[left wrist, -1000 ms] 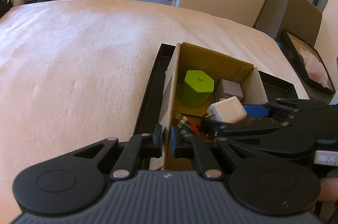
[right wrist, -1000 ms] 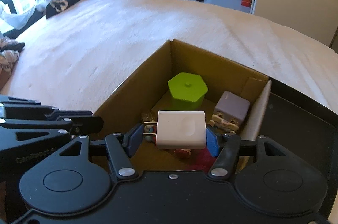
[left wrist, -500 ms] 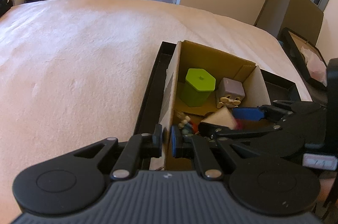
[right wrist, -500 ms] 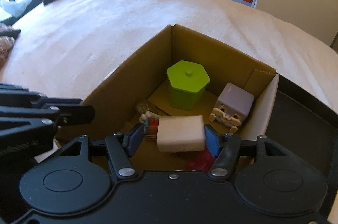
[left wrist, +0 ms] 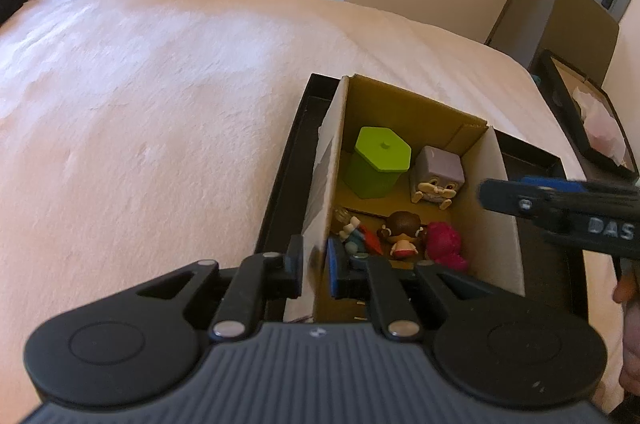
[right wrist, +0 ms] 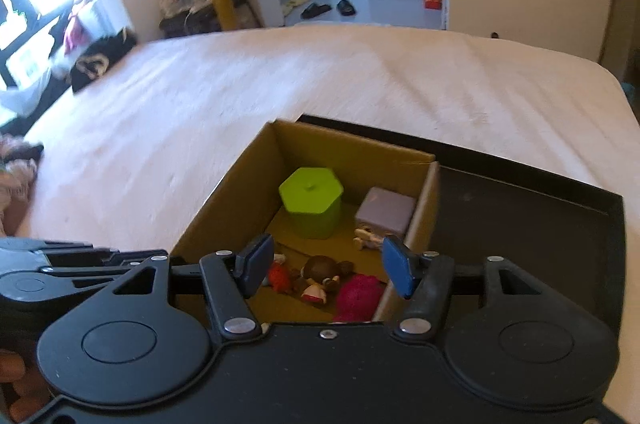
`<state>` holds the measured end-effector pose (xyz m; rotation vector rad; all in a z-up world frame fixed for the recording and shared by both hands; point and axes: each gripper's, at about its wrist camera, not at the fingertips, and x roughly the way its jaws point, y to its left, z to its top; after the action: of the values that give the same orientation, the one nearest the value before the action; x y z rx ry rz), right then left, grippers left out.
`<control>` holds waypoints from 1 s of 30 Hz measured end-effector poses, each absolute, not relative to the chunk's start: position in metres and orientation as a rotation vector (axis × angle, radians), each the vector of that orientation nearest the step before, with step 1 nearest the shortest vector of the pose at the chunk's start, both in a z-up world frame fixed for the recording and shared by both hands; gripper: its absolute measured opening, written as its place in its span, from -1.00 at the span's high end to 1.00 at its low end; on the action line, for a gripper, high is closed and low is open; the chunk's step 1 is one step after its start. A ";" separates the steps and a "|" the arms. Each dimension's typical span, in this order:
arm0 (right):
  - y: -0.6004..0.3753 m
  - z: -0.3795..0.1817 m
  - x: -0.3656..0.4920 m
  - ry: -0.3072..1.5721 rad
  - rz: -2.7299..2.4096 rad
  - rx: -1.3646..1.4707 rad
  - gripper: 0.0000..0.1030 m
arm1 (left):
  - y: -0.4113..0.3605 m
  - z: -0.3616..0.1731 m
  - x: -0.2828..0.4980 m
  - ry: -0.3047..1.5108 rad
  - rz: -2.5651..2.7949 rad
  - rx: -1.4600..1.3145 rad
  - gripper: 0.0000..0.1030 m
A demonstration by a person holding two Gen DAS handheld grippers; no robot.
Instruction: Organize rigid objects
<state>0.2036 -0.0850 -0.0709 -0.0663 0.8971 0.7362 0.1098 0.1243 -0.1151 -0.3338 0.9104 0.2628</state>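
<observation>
Left gripper [left wrist: 314,266] clamps the cardboard box [left wrist: 320,192] wall. Right gripper [right wrist: 325,266] hangs above the box, empty, its jaws closing.

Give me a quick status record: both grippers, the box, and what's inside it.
left gripper: shut on a side wall of the cardboard box
right gripper: over the box, jaws apart and closing slightly, nothing between them
box: open-topped, standing in the black tray
far end of box: green hexagonal container, purple cube figure beside it
near end of box: brown-haired figurine, pink toy
</observation>
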 end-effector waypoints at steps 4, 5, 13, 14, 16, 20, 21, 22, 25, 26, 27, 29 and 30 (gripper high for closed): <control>-0.099 -0.074 0.200 0.923 0.702 -0.041 -0.18 | 0.124 -0.106 0.109 0.929 0.269 -0.347 0.78; -0.102 -0.075 0.198 0.930 0.696 -0.035 -0.18 | 0.122 -0.104 0.108 0.933 0.268 -0.344 0.78; -0.139 -0.066 0.189 0.942 0.639 0.048 -0.31 | 0.103 -0.076 0.107 0.948 0.231 -0.316 0.60; -0.143 -0.064 0.187 0.938 0.630 0.054 -0.36 | 0.101 -0.073 0.107 0.948 0.228 -0.319 0.45; -0.152 -0.059 0.184 0.930 0.611 0.067 -0.45 | 0.094 -0.064 0.106 0.946 0.215 -0.312 0.17; -0.167 -0.049 0.178 0.916 0.584 0.086 -0.61 | 0.077 -0.047 0.105 0.928 0.201 -0.265 -0.12; -0.170 -0.047 0.176 0.912 0.577 0.089 -0.69 | 0.075 -0.045 0.104 0.928 0.196 -0.265 -0.20; -0.174 -0.044 0.174 0.909 0.573 0.091 -0.71 | 0.072 -0.042 0.104 0.927 0.190 -0.266 -0.23; -0.182 -0.039 0.170 0.909 0.552 0.106 -0.88 | 0.064 -0.034 0.102 0.925 0.177 -0.252 -0.33; -0.185 -0.037 0.169 0.908 0.546 0.111 -0.93 | 0.061 -0.031 0.102 0.926 0.177 -0.244 -0.34; -0.187 -0.035 0.167 0.907 0.540 0.113 -0.99 | 0.059 -0.030 0.101 0.930 0.175 -0.238 -0.35; -0.191 -0.032 0.163 0.904 0.526 0.112 -1.00 | 0.056 -0.026 0.099 0.938 0.163 -0.233 -0.35; -0.193 -0.030 0.161 0.905 0.519 0.113 -1.00 | 0.055 -0.024 0.098 0.941 0.159 -0.232 -0.35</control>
<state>0.1614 -0.1934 -0.0300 0.1130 0.9049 0.5192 0.0983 0.0547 -0.0241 -0.2319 0.9406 0.1591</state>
